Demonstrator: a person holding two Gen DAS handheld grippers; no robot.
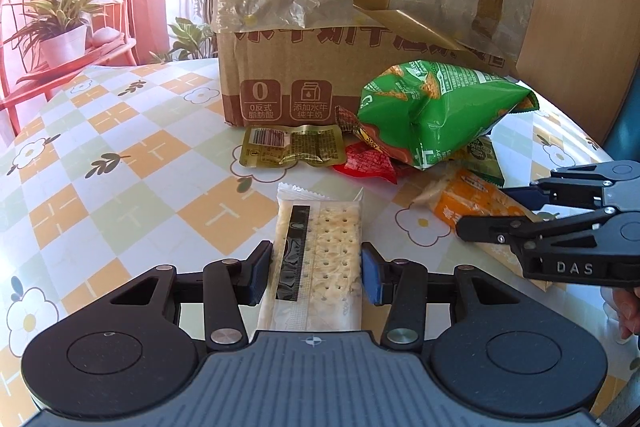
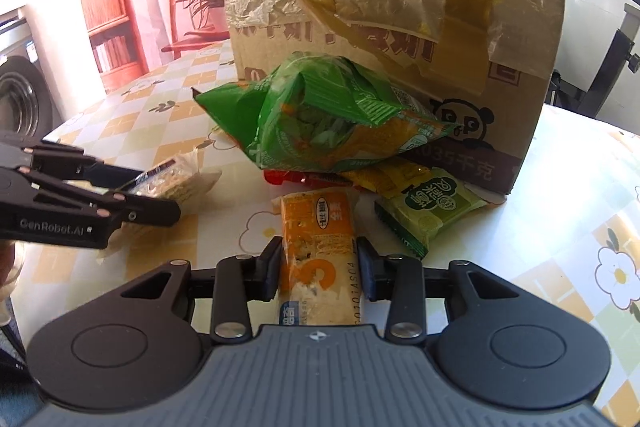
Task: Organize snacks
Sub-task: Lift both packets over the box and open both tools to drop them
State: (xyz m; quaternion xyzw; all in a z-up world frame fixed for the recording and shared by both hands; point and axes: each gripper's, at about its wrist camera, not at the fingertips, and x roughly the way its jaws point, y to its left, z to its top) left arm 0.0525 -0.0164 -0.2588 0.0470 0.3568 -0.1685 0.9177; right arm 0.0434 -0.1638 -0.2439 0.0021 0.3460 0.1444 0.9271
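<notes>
My left gripper (image 1: 316, 275) is shut on a clear-wrapped cracker pack (image 1: 320, 247), its pads against both long sides. My right gripper (image 2: 318, 269) is shut on an orange-and-white cracker pack (image 2: 318, 251). A big green snack bag (image 1: 436, 107) lies against the cardboard box (image 1: 280, 75), over a red packet (image 1: 368, 163) and beside a gold packet (image 1: 292, 147). In the right wrist view the green bag (image 2: 320, 119) sits ahead, with a light green packet (image 2: 428, 215) at its right. Each gripper shows in the other's view, the right one (image 1: 500, 215) and the left one (image 2: 160, 199).
The round table (image 1: 120, 155) has a checked flower-print cloth. The tall box (image 2: 400, 7) is draped with crinkled plastic and tape. A red chair with a potted plant (image 1: 60, 27) stands behind at the left. A wooden shelf (image 2: 108, 11) stands farther back.
</notes>
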